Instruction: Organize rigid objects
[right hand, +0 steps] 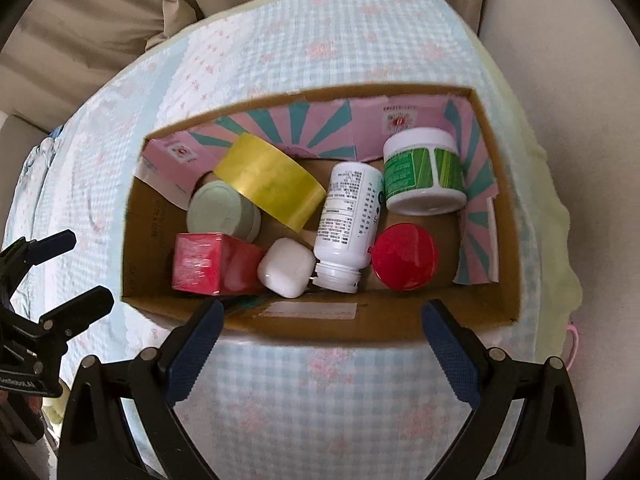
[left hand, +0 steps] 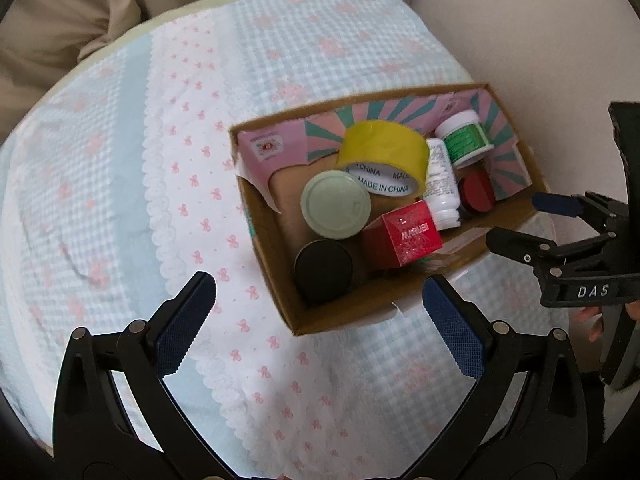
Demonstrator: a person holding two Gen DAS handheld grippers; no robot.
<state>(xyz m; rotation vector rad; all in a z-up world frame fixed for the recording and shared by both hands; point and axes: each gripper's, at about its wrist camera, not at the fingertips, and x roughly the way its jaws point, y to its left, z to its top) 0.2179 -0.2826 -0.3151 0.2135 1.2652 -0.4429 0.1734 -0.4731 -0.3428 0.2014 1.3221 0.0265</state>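
Observation:
An open cardboard box (left hand: 276, 272) (right hand: 360, 326) sits on a quilted cloth and holds the items. Inside lie a yellow tape roll (left hand: 380, 144) (right hand: 272, 184), a pale green lidded tin (left hand: 336, 204) (right hand: 218, 210), a black round lid (left hand: 324, 268), a red carton (left hand: 404, 236) (right hand: 200, 262), a white bottle on its side (left hand: 440, 180) (right hand: 352, 216), a green-labelled white jar (left hand: 464, 136) (right hand: 420, 172), a red cap (left hand: 476, 192) (right hand: 404, 256) and a white earbud case (right hand: 286, 266). My left gripper (left hand: 319, 284) (right hand: 88, 264) hangs open over the box's near left corner, empty. My right gripper (right hand: 322, 308) (left hand: 518, 220) is open above the near wall, empty.
The box rests on a blue gingham bedspread (left hand: 120, 200) (right hand: 320, 392) with pink bows and a white scalloped band. Beige cushions (left hand: 60, 20) (right hand: 100, 20) lie behind it. A pale wall (left hand: 540, 40) is at the right. A person's fingers (left hand: 592, 320) hold the right gripper.

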